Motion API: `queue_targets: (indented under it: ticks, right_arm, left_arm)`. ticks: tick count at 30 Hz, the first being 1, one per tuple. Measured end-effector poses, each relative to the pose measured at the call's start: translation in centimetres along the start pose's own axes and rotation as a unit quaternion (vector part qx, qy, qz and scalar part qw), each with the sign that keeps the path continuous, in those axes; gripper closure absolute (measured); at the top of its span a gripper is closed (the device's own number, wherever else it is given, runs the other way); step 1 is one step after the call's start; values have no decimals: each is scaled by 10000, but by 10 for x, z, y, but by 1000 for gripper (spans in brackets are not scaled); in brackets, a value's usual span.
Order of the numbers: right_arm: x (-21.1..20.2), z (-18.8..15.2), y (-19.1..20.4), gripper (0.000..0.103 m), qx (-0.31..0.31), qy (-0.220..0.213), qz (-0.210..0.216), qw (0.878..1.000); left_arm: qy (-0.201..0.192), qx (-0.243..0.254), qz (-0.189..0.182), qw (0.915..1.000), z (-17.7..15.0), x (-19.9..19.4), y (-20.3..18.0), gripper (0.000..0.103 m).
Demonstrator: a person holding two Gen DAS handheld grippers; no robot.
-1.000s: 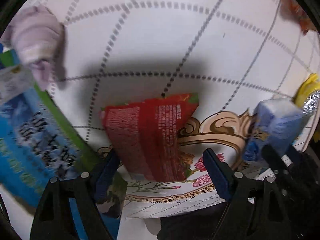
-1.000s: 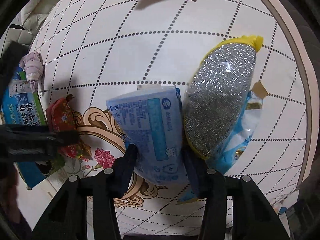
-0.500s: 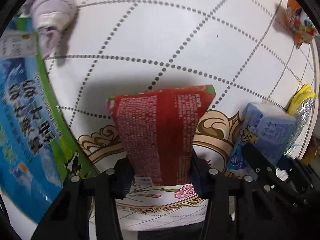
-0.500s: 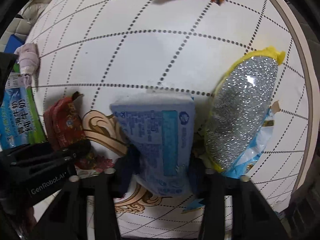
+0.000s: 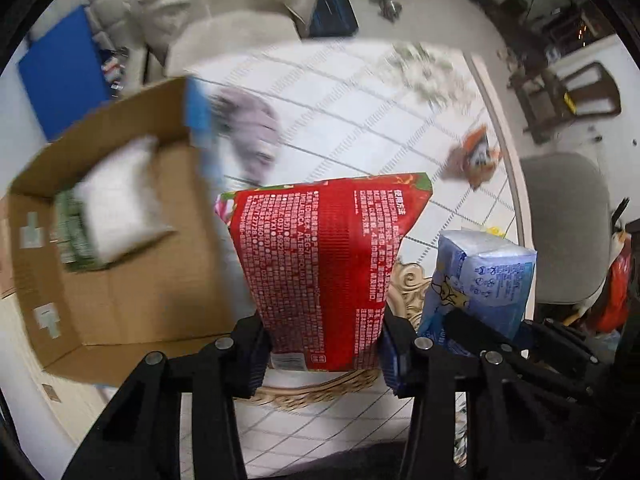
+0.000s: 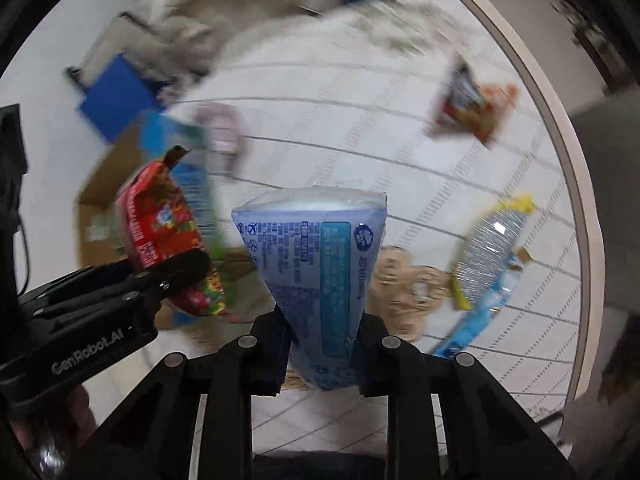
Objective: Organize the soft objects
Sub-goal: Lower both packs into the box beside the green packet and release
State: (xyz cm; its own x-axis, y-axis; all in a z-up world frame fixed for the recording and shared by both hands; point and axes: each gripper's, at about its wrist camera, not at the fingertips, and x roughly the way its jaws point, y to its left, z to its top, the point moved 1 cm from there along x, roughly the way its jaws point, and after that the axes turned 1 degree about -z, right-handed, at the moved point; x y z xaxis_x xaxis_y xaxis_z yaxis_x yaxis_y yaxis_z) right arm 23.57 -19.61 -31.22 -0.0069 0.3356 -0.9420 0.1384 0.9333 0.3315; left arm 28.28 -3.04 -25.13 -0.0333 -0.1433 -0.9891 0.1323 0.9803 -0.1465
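The left gripper [image 5: 322, 344] pinches the red pouch [image 5: 328, 268]; the right gripper [image 6: 320, 348] pinches the blue tissue pack [image 6: 320, 272] (both lifted off the table). Step in hand: carry. Next: release over the cardboard box [image 5: 132, 292] lying left-forward.

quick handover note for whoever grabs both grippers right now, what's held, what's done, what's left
Left gripper: shut on the red packet, lifted off the table.
Right gripper: shut on the blue tissue pack, also lifted.
Cardboard box sits to the left, open, with a white and green pack already inside.
Left on the table: purple cloth, orange snack bag, silver and yellow pouch.
Next, probably: drop both held packs in the box, then collect the rest.
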Motion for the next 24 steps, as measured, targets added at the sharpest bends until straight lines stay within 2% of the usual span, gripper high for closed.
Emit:
queue_targets:
  ticks: [2,6,10,13,18,24]
  right_arm:
    - [-9,4,35,77,-300,-45,194,9994]
    - [0,1,142,76,-894,85,655,9938]
    - [54,0,225,76,-1219,401,891,9877]
    - [103,3,273,76,-1291,652,867,9857]
    - [170,6,306,76,-1256,1070,628,9843]
    - [208,3,325,76,-1345,1345,382,9810]
  left_arm:
    - [-53,-143,52,9999,-9,-19,23,61]
    - [81,-526,582,9969,-26,-41,119,61]
    - [477,-973,910,9899,-38,-16,209,61]
    - [744,-1216,964,9851,-39,9,255,61]
    - [1234,-1236,819,9812,-33,51,295,60]
    - [1638,-1120,647,9780,-28,86,305,60]
